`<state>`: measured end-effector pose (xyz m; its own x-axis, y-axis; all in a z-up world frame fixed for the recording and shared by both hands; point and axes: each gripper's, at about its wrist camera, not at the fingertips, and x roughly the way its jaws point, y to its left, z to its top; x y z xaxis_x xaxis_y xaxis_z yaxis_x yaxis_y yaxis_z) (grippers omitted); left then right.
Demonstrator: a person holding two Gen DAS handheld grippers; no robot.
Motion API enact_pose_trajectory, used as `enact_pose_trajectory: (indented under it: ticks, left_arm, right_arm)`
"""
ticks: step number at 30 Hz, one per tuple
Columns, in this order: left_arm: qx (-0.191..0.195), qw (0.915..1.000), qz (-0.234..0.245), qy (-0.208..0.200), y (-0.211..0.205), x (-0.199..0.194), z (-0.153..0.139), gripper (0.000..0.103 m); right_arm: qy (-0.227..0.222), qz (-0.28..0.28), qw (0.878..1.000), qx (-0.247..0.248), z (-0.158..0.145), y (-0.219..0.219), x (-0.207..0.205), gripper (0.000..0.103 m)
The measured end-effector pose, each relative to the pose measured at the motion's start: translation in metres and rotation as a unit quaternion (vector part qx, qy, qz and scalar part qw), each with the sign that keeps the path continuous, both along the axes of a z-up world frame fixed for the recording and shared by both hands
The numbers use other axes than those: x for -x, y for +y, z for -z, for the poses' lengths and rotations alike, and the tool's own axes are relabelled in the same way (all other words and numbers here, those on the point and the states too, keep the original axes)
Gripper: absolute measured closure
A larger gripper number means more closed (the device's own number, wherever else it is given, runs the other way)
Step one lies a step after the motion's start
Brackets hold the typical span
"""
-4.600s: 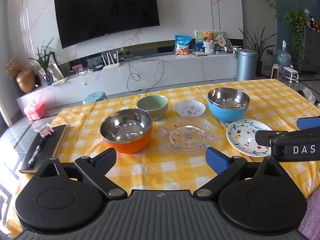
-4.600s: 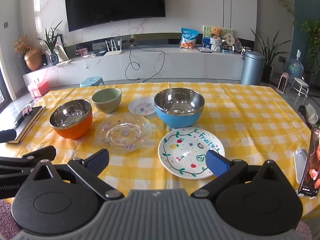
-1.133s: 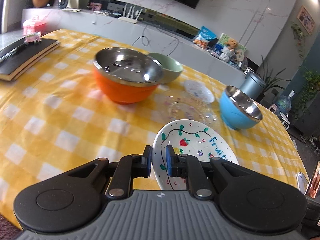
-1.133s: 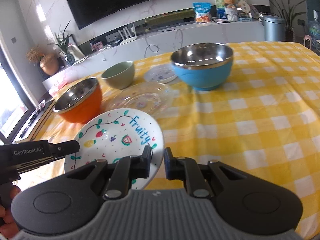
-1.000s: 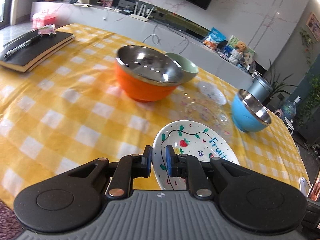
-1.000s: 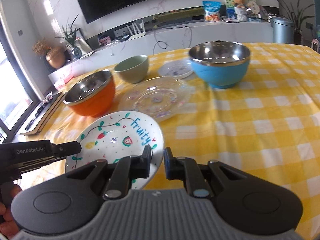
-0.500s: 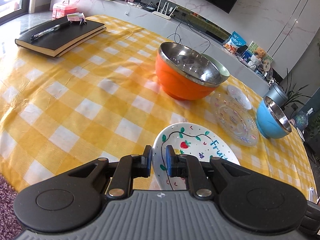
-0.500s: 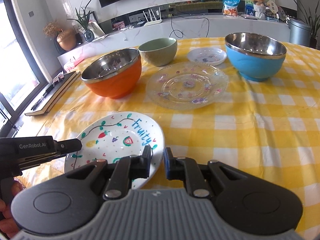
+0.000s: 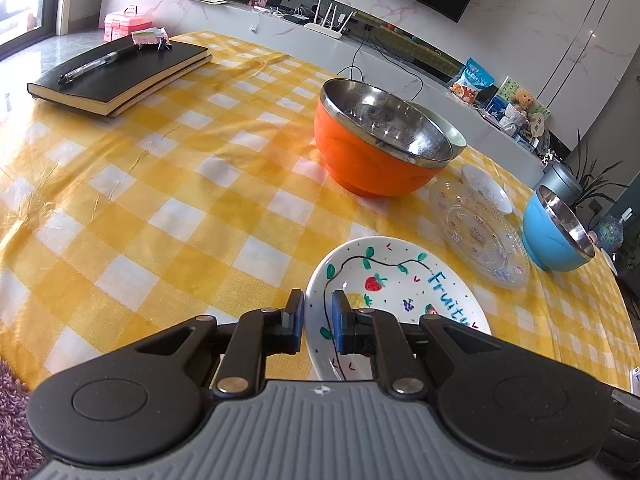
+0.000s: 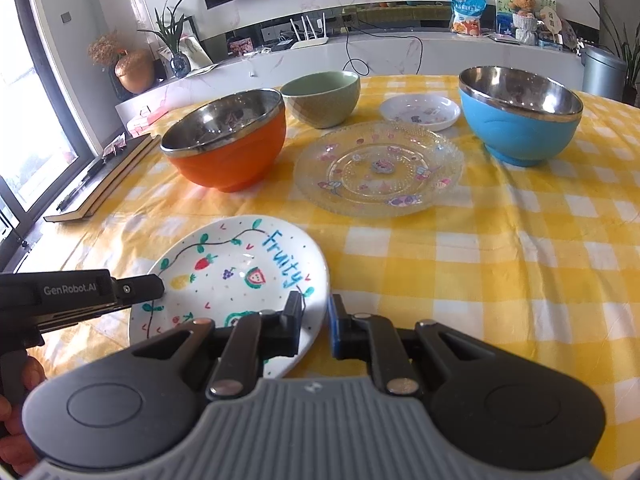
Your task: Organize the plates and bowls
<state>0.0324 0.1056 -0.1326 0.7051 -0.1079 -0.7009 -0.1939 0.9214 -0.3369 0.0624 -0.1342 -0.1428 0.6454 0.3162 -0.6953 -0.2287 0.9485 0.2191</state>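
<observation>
- The fruit-painted plate [image 10: 236, 276] is pinched at two spots on its rim, and both hand-held grippers are clamped on it.
- The left hand-held gripper [image 9: 318, 322] has its jaws nearly together on the plate's near-left rim, one pad outside the lip, one over the painted face.
- The right hand-held gripper [image 10: 314, 326] bites the near-right rim the same way, jaws narrow, with the word "Fruity" running up just ahead of them.
- In the right wrist view the left tool comes in from the left edge, a hand [image 10: 16, 412] wrapped on its handle, its tip on the plate's left rim.
- So the plate sits straight ahead of both tools and between them, near edge of the counter [image 10: 520, 240], low over the yellow check cloth; whether it touches the cloth I can't tell.
- The relation that counts is this: the clear glass plate [image 10: 378, 168] lies farther in and a little right of the painted one, well apart from it.
- The orange bowl [image 10: 228, 140] stands far-left of the painted plate, the green bowl [image 10: 322, 96] behind that, the small white dish [image 10: 420, 110] beyond the glass plate, and the blue bowl [image 10: 520, 114] far right.
- Both tools point forward and tilt down at the counter, roughly matched, one each side.
- My read is that stacking plates means carrying this one forward and right, kept level, so the right hand is the nearer one to lead.
- The risk, as I judge it, is the two grips pulling unevenly and tipping the plate.
</observation>
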Motion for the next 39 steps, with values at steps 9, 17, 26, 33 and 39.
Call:
enact_pose_trajectory:
  ticks: [9,17,26,33,39]
  left_arm:
    - [-0.008,0.9999,-0.008,-0.005,0.002,0.001,-0.004,0.071]
    - [-0.044,0.9981,-0.023,-0.035,-0.005,0.004,-0.028,0.060]
    - [-0.049,0.9969,0.016,-0.059,-0.035,-0.007,-0.044,0.057]
    - [-0.048,0.9958,0.041,-0.067,-0.055,-0.026,-0.048,0.052]
    - [-0.041,0.9961,0.051,-0.059,-0.068,-0.047,-0.042,0.046]
  right_arm:
    - [-0.010,-0.013,1.000,-0.010,-0.002,-0.003,0.006,0.080]
    - [-0.046,-0.004,0.999,-0.017,-0.017,-0.018,0.012,0.040]
    - [-0.085,0.061,0.994,0.030,-0.030,-0.042,0.008,0.036]
    - [-0.081,0.123,0.989,-0.006,-0.028,-0.073,-0.006,0.037]
    - [-0.069,0.130,0.989,-0.022,-0.027,-0.084,-0.025,0.037]
